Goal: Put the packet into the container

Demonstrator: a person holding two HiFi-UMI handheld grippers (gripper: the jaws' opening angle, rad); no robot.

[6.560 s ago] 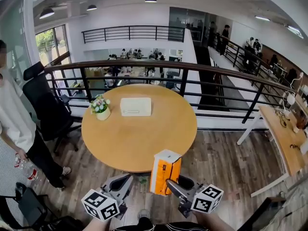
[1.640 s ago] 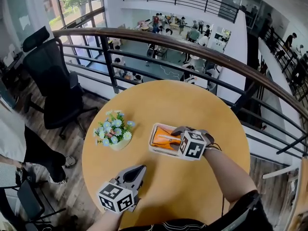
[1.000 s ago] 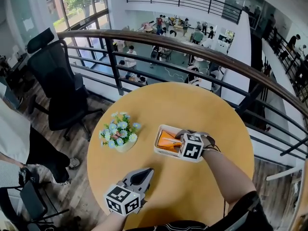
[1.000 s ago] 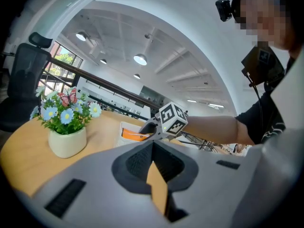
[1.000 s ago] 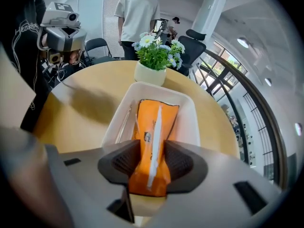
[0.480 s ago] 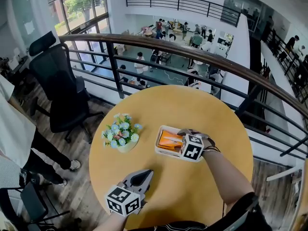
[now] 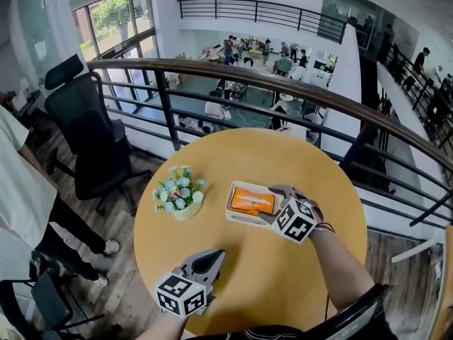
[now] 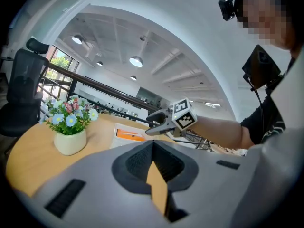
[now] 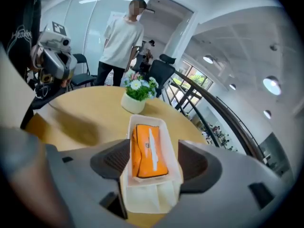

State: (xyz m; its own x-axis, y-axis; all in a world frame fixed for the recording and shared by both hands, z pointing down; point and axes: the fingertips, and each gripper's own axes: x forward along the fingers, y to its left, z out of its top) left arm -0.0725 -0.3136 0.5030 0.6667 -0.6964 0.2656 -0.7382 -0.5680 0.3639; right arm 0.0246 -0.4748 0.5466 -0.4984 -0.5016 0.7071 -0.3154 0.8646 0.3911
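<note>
Nearest you, your left hand-held gripper (image 7: pixel 210 256) hovers low over the round wooden table (image 7: pixel 283 154) with its jaws together and nothing between them. A little farther out on your right, your right hand-held gripper (image 7: pixel 271 204) has its jaws opening; they stand on either side of the near end of the white container (image 7: pixel 232 202) without pressing on it. The orange packet (image 7: pixel 253 201) lies flat inside that container, free of the pads. Just left of the container stands a small pot of flowers (image 7: pixel 178 197). Beyond the table runs a dark railing (image 7: pixel 283 91), with a black office chair (image 7: pixel 92 140) at the far left.
</note>
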